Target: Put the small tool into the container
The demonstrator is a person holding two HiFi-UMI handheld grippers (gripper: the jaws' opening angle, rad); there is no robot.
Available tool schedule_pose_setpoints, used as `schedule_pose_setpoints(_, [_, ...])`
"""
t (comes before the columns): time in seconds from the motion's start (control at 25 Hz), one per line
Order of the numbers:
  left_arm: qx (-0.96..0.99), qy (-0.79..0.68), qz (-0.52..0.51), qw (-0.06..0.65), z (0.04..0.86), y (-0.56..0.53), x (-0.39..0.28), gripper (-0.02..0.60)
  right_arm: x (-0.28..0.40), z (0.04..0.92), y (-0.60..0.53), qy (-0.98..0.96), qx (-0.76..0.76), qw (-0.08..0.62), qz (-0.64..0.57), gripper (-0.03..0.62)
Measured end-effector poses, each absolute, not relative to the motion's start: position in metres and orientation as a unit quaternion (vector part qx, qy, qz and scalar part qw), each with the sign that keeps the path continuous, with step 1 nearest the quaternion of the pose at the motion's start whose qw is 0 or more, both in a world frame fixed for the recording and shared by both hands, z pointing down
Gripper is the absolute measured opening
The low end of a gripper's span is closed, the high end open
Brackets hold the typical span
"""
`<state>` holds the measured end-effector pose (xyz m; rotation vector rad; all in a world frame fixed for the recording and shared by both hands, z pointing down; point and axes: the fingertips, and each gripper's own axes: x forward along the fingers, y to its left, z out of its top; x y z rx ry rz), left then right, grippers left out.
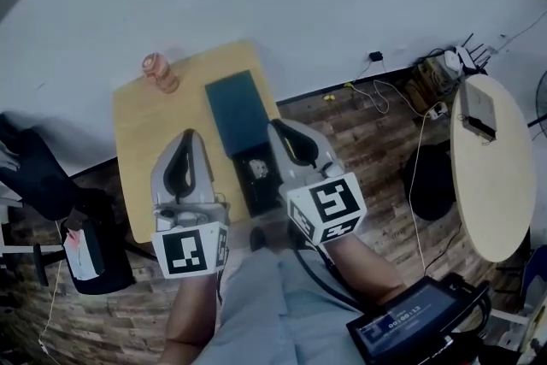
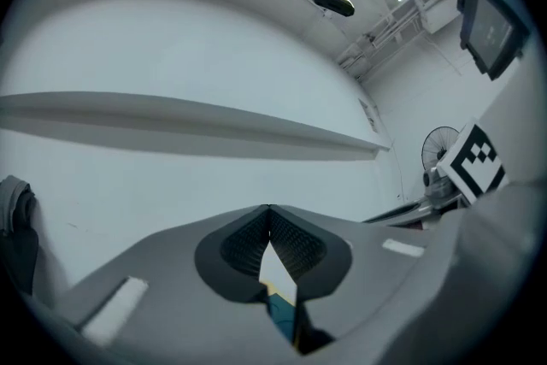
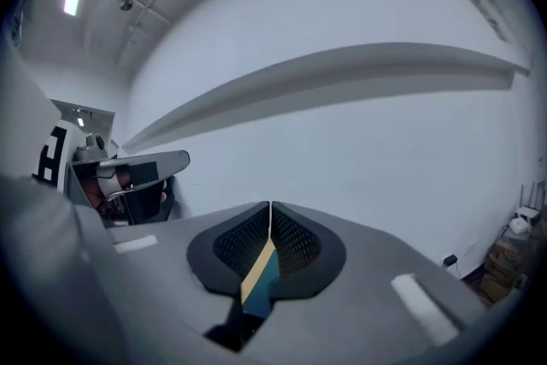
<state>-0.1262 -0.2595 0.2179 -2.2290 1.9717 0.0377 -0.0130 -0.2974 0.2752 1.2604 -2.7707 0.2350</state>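
On the small wooden table (image 1: 141, 145) lies a dark teal flat container (image 1: 237, 110). Against its near end is a black tray (image 1: 265, 188) with a small white tool (image 1: 258, 169) lying in it. My left gripper (image 1: 190, 135) hovers over the table's left half, to the left of the tray. Its jaws meet at the tip (image 2: 268, 209) with nothing between them. My right gripper (image 1: 275, 126) hangs beside the container's right edge, just above the tray, and is also shut and empty (image 3: 270, 205). Both gripper views mostly show the white wall.
A pinkish bottle (image 1: 160, 73) stands at the table's far left corner. A black chair (image 1: 43, 175) sits to the left and a round pale table (image 1: 491, 167) to the right. Cables (image 1: 376, 94) lie along the wall. A tablet (image 1: 410, 325) is near my legs.
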Motion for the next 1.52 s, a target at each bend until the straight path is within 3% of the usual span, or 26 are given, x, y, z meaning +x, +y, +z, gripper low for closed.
schedule_pose_setpoints(0.56, [-0.757,0.645,0.007,0.109,0.202,-0.265,-0.081,0.009,0.031,0.246,-0.294,-0.897,0.442,0.011,0.016,0.002])
schedule_pose_setpoints(1.52, [-0.764,0.635,0.008,0.113,0.202,-0.264,-0.074,0.009,0.033,0.244,-0.291,-0.896,0.445,0.003,-0.002,0.0])
